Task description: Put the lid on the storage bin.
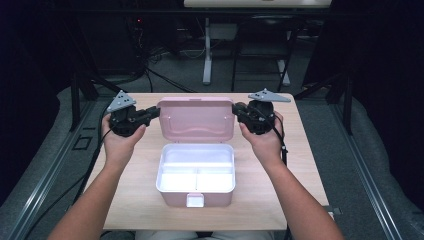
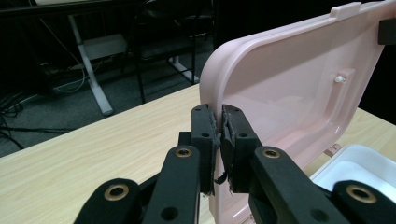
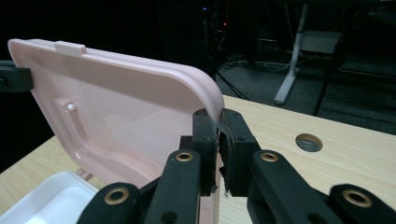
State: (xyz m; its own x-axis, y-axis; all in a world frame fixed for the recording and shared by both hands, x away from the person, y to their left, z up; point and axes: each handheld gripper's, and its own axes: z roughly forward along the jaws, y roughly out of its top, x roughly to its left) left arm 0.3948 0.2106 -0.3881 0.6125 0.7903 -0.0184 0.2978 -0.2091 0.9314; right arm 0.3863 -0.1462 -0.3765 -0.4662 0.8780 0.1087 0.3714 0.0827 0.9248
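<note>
High view: a pink box (image 1: pixel 195 190) sits at the middle of the wooden desk (image 1: pixel 135 200), toward the 6 o'clock edge, with its lid (image 1: pixel 195 119) swung up and standing nearly upright at the box's 12 o'clock side. Inside the box lies a white tray (image 1: pixel 195 170) split into compartments, and a small latch tab (image 1: pixel 195 200) hangs at the front wall.

The left gripper (image 1: pixel 154 112) comes in from 9 o'clock and meets the lid's left edge near its upper corner; the right gripper (image 1: pixel 236 111) comes in from 3 o'clock and meets the right edge at about the same height. Each carries a grey three-cornered plate on top.

Left gripper view: its fingers (image 2: pixel 205 135) are clenched on the rim of the lid (image 2: pixel 289 88), one pad on each face, with hardly any gap between them.

Right gripper view: its fingers (image 3: pixel 205 135) likewise pinch the lid's (image 3: pixel 121 102) rounded corner edge, pressed close together on the thin plastic. A round hole (image 3: pixel 308 142) in the desk lies just past them, toward 2 o'clock.
</note>
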